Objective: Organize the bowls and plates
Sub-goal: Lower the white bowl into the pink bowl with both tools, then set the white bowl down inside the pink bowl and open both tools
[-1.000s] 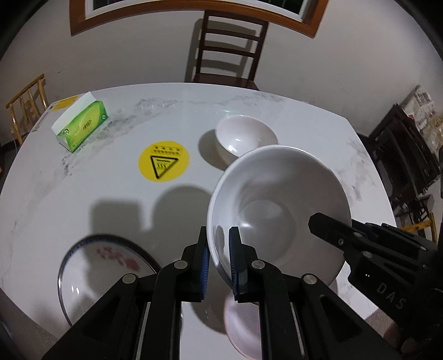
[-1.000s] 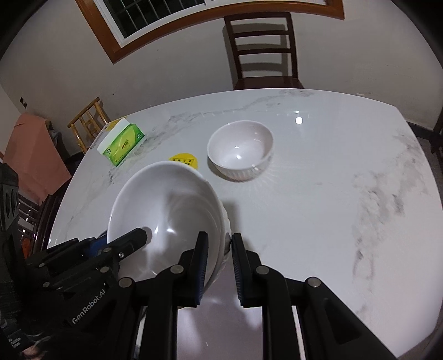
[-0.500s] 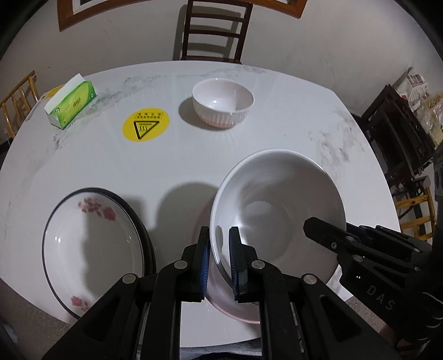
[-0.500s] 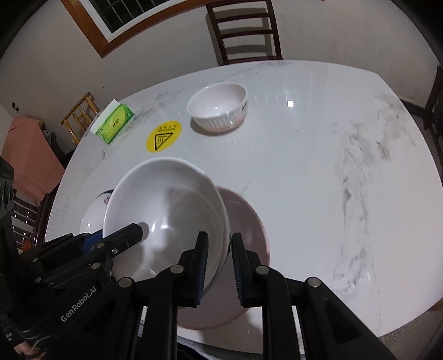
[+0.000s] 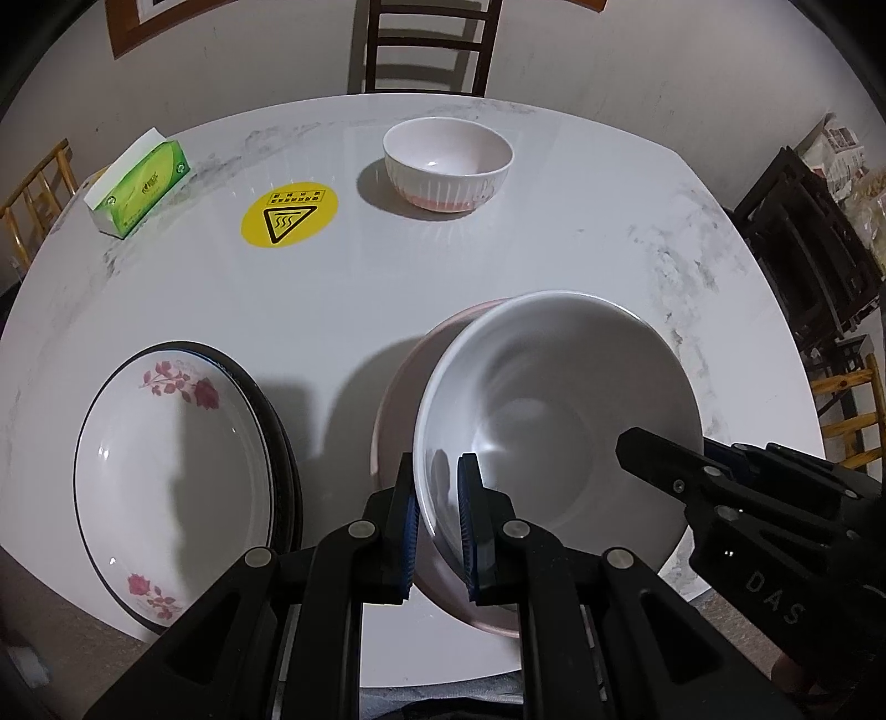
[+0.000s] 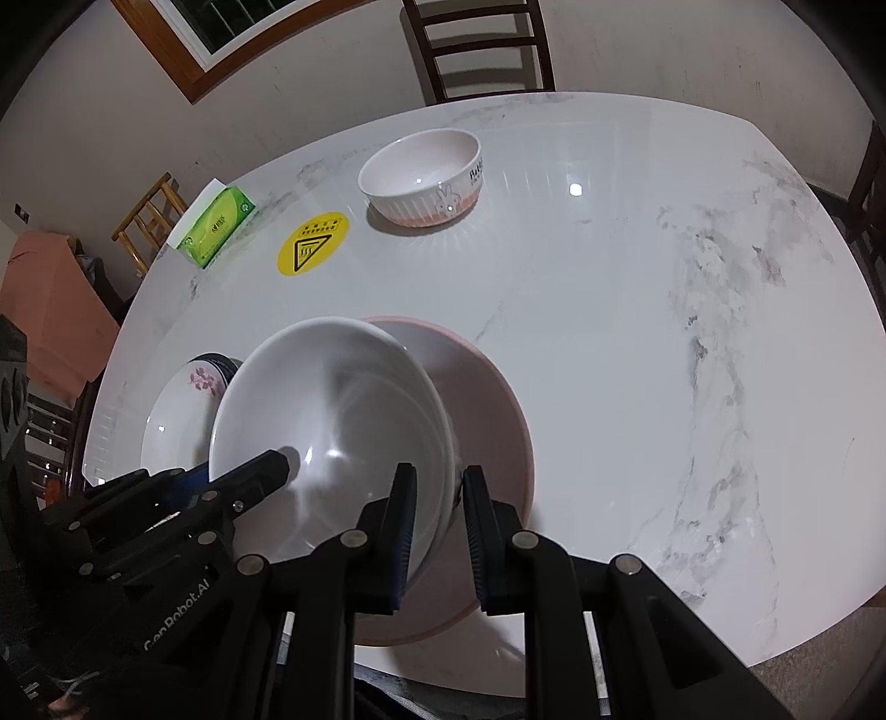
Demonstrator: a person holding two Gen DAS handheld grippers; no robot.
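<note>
The white bowl [image 5: 554, 421] is gripped on both sides at once: its near-left rim is pinched by the left claw [image 5: 437, 526], one finger inside and one outside the wall, and its opposite rim is pinched the same way by the right claw [image 6: 440, 531]. The bowl is held tilted, directly above the pink bowl [image 6: 487, 399], which sits on the worktop [image 6: 637, 310] at its near edge; whether the two bowls touch cannot be told. In the left view, only a crescent of the pink bowl [image 5: 401, 399] is seen behind and beneath the white one.

Just to the left, a flowered plate [image 5: 177, 471] is seen stacked on a dark-rimmed plate [image 5: 277, 437]. Toward the far side, a ribbed bowl [image 5: 447, 163] with a pink base stands upright and well apart from the rest; a rabbit mark is shown on its wall in the right view. Beside it lies a yellow sticker [image 5: 289, 213], and further left a green tissue box [image 5: 138, 188]. A dark chair [image 5: 426, 44] is pushed in behind the worktop.
</note>
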